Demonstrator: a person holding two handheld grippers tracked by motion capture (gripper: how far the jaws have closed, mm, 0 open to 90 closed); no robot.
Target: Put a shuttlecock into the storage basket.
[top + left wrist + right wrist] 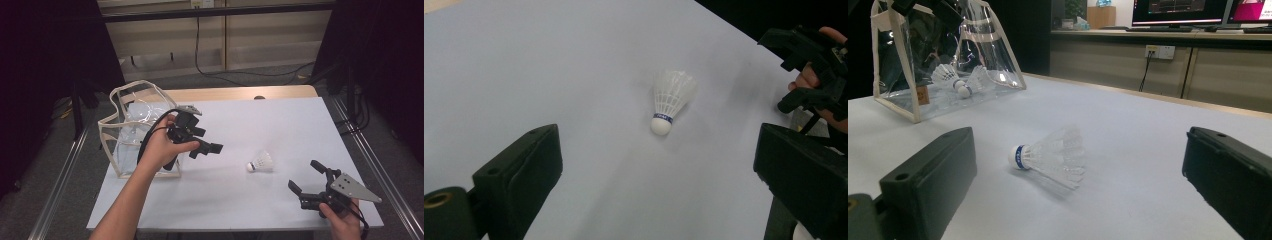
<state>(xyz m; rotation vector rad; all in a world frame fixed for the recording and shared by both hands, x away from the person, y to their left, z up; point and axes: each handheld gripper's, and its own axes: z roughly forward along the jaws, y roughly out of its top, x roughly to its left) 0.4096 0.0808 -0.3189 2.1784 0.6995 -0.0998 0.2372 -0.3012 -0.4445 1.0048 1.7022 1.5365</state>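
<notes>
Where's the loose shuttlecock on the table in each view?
High view: shuttlecock lies right of centre on the white table, between the two grippers.
Left gripper view: upper middle, cork end down.
Right gripper view: centre, cork end left.
Shared landmark: the blue band round its cork; the clear bag also shows in the right gripper view.

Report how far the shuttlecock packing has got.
Done: two shuttlecocks already lie inside the clear bag. In hand: nothing; the left tongs and right tongs are both open and empty. Left: one shuttlecock lies on the white table between them, ungrasped and not yet bagged.
</notes>
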